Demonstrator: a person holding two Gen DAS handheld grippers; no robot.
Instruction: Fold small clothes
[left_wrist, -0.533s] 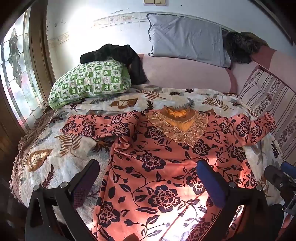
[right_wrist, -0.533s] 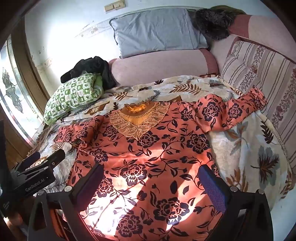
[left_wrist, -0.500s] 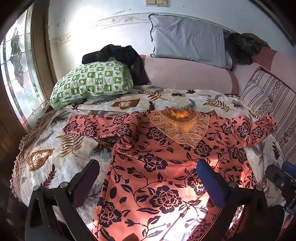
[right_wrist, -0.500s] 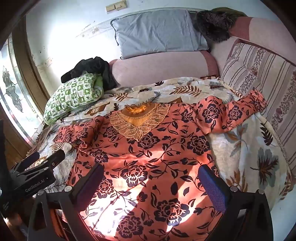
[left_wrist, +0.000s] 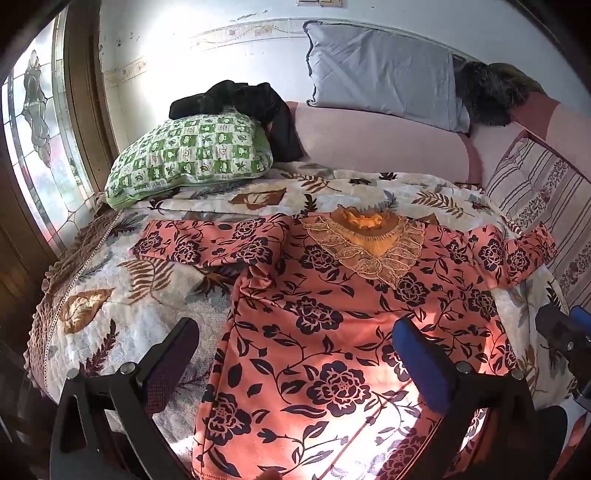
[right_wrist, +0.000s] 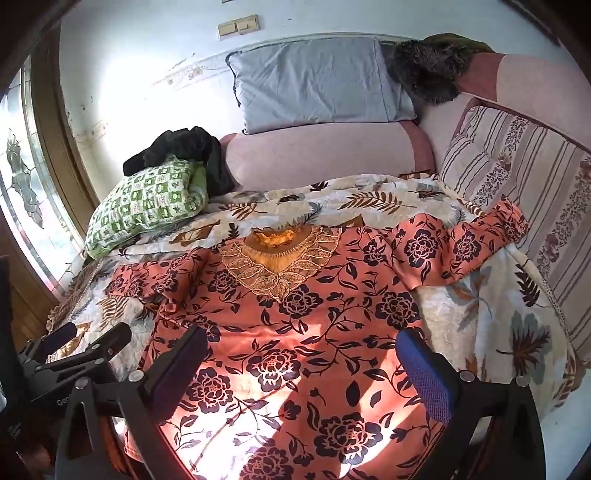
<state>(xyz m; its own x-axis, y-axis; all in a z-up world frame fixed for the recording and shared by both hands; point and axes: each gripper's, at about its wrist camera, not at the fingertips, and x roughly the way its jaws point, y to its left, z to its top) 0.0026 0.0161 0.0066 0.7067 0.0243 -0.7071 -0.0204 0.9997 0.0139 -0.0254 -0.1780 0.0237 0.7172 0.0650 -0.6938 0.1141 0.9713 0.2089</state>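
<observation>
Nothing moved; left tongs (left_wrist: 295, 369), right tongs (right_wrist: 306, 365) angled down over blouse (left_wrist: 332, 332), spread wide.

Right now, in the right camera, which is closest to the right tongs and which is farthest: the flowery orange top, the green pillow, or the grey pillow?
1. Orange top: spread on the bed right under the open right tongs.
2. Green pillow: farther back, on the left.
3. Grey pillow: farthest, leaning on the back wall.

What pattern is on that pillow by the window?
The pillow has a green and white check with small leaf prints, clearest in the left wrist view.
</observation>
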